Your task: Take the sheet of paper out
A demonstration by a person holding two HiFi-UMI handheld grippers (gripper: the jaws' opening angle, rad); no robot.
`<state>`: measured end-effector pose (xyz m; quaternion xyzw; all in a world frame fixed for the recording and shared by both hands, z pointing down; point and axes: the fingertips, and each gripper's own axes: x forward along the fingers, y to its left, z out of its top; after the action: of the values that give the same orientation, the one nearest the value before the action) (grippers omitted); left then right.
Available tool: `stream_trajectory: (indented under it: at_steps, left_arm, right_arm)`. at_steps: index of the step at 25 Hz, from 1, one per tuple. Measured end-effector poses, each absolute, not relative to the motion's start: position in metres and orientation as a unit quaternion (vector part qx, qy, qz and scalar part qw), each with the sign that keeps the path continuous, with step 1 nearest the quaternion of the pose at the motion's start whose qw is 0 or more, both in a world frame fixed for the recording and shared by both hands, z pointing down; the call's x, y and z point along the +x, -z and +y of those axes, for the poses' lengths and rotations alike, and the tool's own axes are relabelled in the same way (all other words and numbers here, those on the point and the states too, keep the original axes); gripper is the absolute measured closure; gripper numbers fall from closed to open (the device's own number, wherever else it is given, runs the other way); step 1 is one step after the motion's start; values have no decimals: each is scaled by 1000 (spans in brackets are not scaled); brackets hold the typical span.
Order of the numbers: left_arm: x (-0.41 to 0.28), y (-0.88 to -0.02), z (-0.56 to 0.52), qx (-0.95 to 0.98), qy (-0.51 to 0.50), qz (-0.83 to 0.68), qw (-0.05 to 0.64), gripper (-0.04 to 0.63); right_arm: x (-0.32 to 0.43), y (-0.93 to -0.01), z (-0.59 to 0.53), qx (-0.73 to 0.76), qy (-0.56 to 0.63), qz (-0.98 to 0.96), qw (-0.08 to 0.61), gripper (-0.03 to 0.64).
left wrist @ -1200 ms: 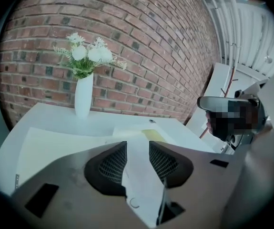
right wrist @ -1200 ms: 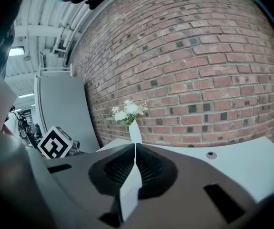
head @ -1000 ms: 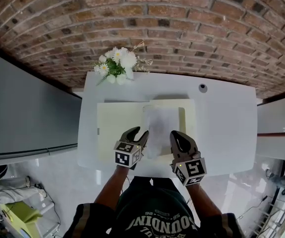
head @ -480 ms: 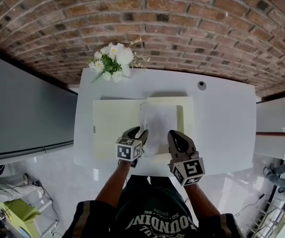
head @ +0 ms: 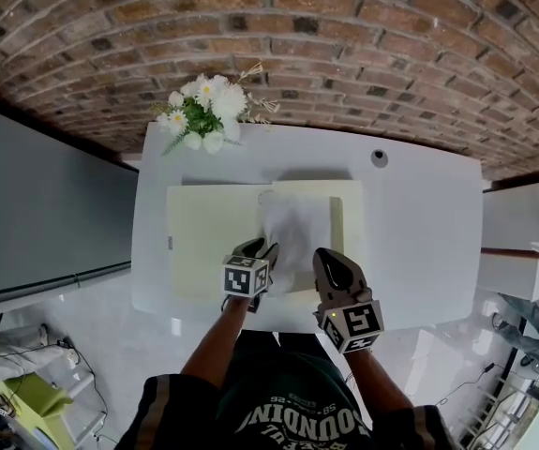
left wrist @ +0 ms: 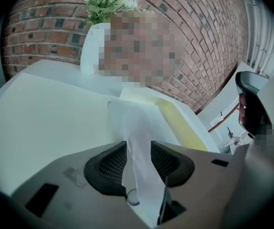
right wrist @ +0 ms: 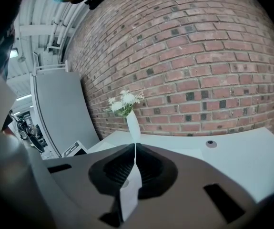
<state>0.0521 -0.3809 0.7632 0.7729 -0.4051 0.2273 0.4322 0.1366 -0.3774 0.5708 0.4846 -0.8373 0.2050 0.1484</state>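
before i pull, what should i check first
1. Right gripper shut on the sheet of paper: ok.
2. Left gripper holding the sheet: ok, though the paper is bunched between its jaws.
3. Sheet free of the folder: not ok, its far end lies on the folder.
4. Vase of flowers out of the pull path: ok.
5. Sheet untorn: cannot tell.

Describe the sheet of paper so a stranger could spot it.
On the white table by the brick wall lies an open yellow folder. The paper rests across its middle, pinched by the left gripper and right gripper. It is white, not yellow.
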Motion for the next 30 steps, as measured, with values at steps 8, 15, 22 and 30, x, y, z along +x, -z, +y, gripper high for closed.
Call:
stream_trajectory:
  at_steps: [8,15,22,30]
  left_arm:
    - [54,-785,-382,757,-246,-408,447,446]
    - [55,-785,-380,757,-249,-404,449,451]
    - [55,-791,-375,747,-262,-405,458,523]
    - [50,-793,-378,735,-247,-408,482,566]
  right_arm:
    - [143,-577,-376,488,-213,-832,157,546]
    - [146,-578,-376,491,-215,-829,158,546]
    - [146,-578,-374,492,-215,-828,159,546]
    - [151,-577,-375,497,-215,-825,159,546]
